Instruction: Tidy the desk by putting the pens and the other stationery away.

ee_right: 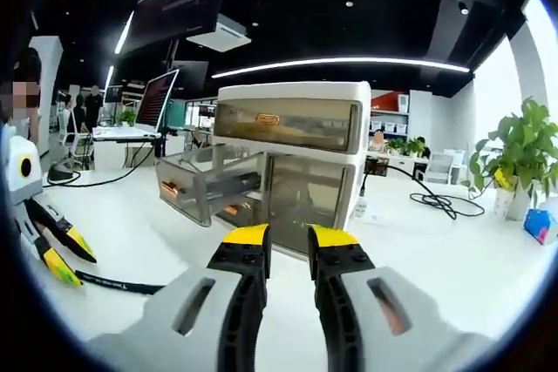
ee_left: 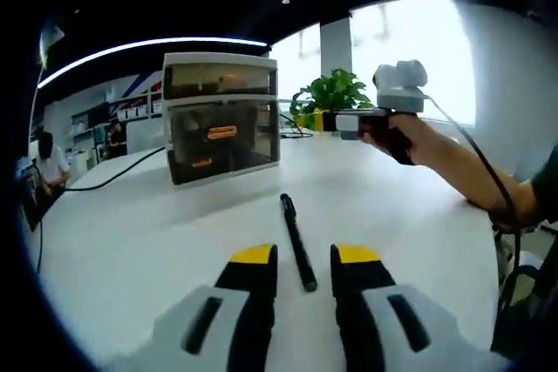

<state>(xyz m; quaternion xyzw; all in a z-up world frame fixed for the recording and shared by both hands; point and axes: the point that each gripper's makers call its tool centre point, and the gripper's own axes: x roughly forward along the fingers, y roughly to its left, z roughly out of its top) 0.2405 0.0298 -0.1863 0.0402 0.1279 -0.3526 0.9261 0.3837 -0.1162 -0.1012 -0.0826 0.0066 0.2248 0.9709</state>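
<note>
A drawer cabinet (ee_left: 221, 116) stands on the desk (ee_left: 131, 241), toward its far side. A pen (ee_left: 296, 241) lies on the desk before the cabinet, nearer the near edge. Behind and right of the cabinet stands a potted plant (ee_left: 331, 98). In the right gripper view the cabinet's middle drawer (ee_right: 209, 185) stands pulled out leftward.

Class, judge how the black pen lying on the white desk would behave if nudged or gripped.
The black pen looks thin and round, so it would probably roll. It seems rigid and light. The glossy desk may let it slide away from the left claw.
</note>
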